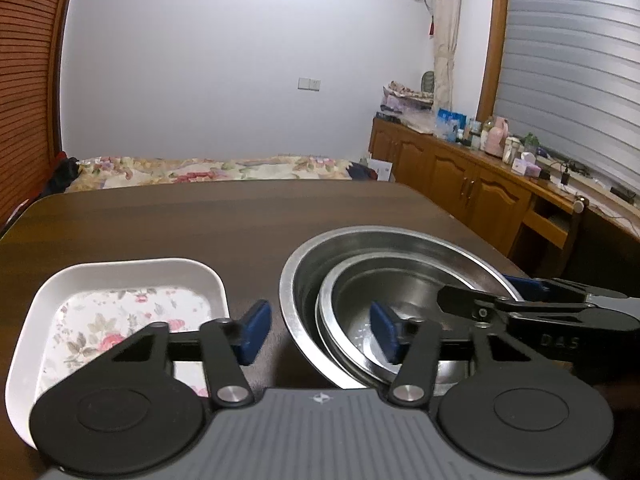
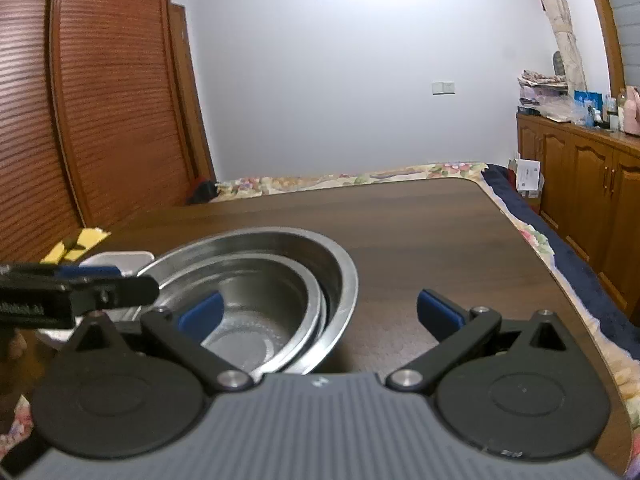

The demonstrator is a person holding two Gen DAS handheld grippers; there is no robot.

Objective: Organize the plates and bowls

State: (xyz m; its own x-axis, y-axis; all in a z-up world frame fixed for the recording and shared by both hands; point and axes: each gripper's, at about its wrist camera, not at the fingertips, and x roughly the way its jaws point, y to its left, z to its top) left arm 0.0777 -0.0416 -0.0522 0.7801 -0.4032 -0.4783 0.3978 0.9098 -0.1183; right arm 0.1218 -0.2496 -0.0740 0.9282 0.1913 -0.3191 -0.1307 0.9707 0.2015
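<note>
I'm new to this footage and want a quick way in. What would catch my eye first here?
Two shiny steel bowls, the smaller nested in the larger, sit on the dark table. Left of them lies a white tray with a floral bottom. The left gripper straddles the bowls' left rim, while the right gripper gapes around their right side, pads apart from the metal.

Dark wooden table (image 1: 180, 220) bearing a white floral tray (image 1: 120, 276) at 8 o'clock and a large steel bowl (image 1: 304, 264) at 4 o'clock.
</note>
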